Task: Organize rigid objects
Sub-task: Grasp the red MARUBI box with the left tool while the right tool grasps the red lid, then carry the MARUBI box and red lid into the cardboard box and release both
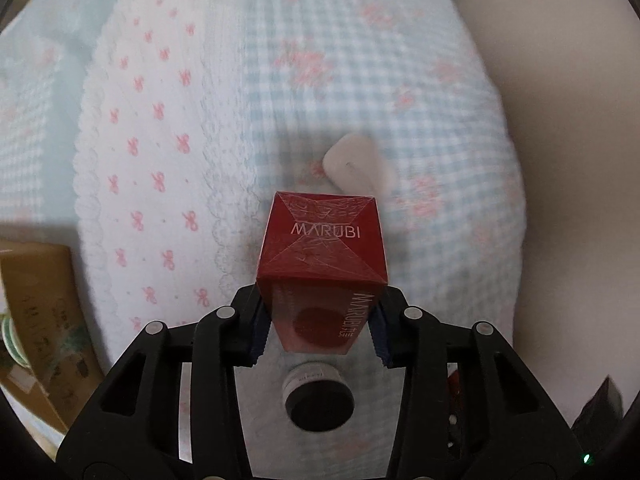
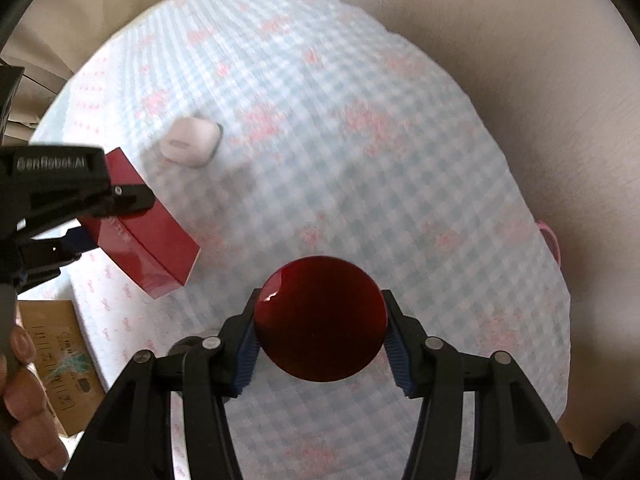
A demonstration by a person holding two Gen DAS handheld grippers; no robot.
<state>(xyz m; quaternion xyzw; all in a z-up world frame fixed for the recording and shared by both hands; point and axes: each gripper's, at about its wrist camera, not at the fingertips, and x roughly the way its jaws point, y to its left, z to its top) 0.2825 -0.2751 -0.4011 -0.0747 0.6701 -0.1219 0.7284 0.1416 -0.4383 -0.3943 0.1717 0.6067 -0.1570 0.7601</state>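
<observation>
Boxes and jars remain unsorted: we clamp the red MARUBI box (image 1: 323,240) in our left gripper (image 1: 318,326), the red round lid (image 2: 320,320) in our right gripper (image 2: 320,344); the white case (image 2: 191,142) waits on the far checked cloth (image 2: 400,160).

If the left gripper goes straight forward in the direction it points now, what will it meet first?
Probably the white earbud case. The left gripper holds the red MARUBI box, and the case lies on the checked blanket just beyond the box's front end. Depth is unclear; the box might pass above it.
</observation>
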